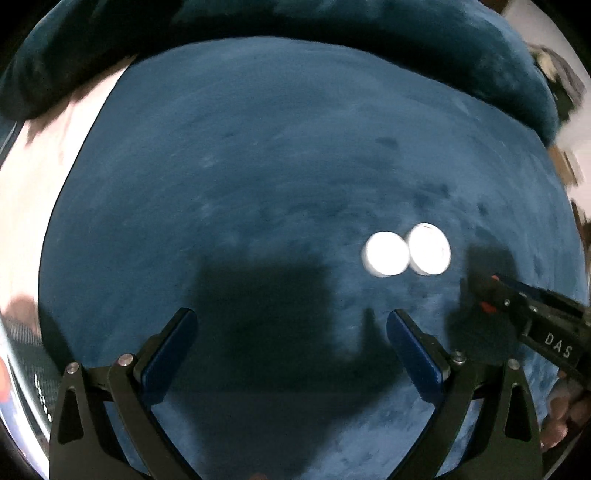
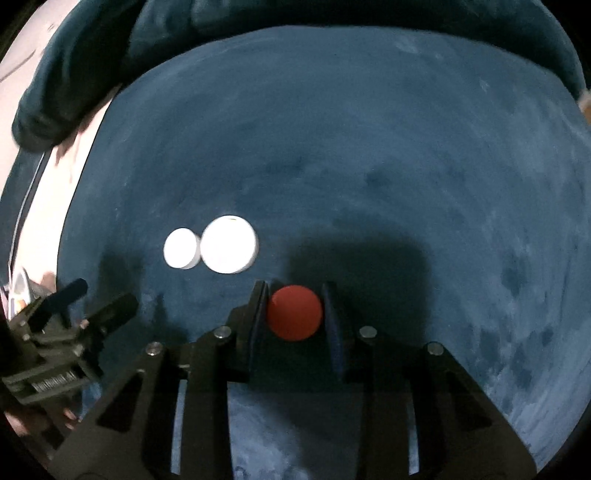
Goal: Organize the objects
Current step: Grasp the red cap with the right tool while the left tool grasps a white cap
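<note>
Two white round caps lie side by side on the blue velvet seat: a smaller one (image 2: 180,248) on the left and a larger one (image 2: 229,244) on the right, touching. They also show in the left wrist view, the left cap (image 1: 386,254) and the right cap (image 1: 430,249). My right gripper (image 2: 294,312) is shut on a red round cap (image 2: 294,313), just right of and nearer than the white caps. In the left wrist view the right gripper (image 1: 495,291) comes in from the right edge. My left gripper (image 1: 291,332) is open and empty, left of the white caps.
The blue velvet seat (image 1: 277,147) has a padded back rim (image 1: 295,22) along the far side. A pale floor (image 1: 44,192) lies beyond the seat's left edge. The left gripper (image 2: 92,302) shows at the lower left of the right wrist view.
</note>
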Motion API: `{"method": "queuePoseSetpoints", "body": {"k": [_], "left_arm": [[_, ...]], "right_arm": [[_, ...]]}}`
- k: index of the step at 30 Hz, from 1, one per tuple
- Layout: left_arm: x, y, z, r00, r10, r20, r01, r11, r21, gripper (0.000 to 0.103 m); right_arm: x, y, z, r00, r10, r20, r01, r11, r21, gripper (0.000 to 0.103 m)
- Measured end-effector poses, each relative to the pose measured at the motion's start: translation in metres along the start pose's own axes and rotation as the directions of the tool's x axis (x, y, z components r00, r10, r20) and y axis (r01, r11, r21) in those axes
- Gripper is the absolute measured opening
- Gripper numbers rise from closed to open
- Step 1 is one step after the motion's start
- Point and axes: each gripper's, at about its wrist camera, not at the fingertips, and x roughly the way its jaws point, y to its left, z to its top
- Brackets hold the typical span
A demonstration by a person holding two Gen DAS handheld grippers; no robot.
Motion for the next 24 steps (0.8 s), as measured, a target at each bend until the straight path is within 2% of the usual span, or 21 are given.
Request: {"method": "queuePoseSetpoints", "body": {"k": [5,7,10,11,12,13,20,24], "left_arm": [[0.007,-0.035,0.008,0.998,0.001,0.068,-0.010,0.992,0.127,0.099],[0.010,-0.043,0.013,0.996,-0.004,0.085,-0.010,0.988,0.157,0.095],[0.018,-0.050,0.021,0.996,-0.013,0.093,-0.005,0.983,0.184,0.084],[0.020,-0.049,0.022,0.996,-0.025,0.087,0.008,0.983,0.185,0.071],[0.022,-0.047,0.028,0.996,-0.045,0.076,0.031,0.982,0.186,0.042],[0.024,-0.046,0.028,0.996,-0.056,0.063,0.044,0.982,0.186,0.030],[0.023,-0.033,0.030,0.994,-0.110,0.025,0.106,0.986,0.131,0.031],[0.013,-0.027,0.024,0.994,-0.108,0.020,0.105,0.988,0.113,0.031]], "right_arm": [[0.004,-0.002,-0.008,0.999,-0.019,-0.031,0.019,1.000,-0.003,0.031],[0.005,-0.001,-0.007,0.999,-0.021,-0.032,0.020,1.000,-0.013,0.032],[0.005,-0.006,-0.003,0.999,-0.014,-0.035,0.014,1.000,-0.017,0.032],[0.005,-0.009,-0.003,0.999,-0.011,-0.037,0.010,1.000,-0.017,0.032],[0.005,-0.012,-0.003,0.999,-0.008,-0.041,0.007,1.000,-0.020,0.032],[0.005,-0.015,-0.003,0.999,-0.006,-0.043,0.004,1.000,-0.025,0.032],[0.015,0.000,0.004,0.998,-0.022,-0.058,0.018,0.997,-0.076,0.032],[0.014,0.006,0.004,0.998,-0.041,-0.051,0.036,0.995,-0.098,0.031]]}}
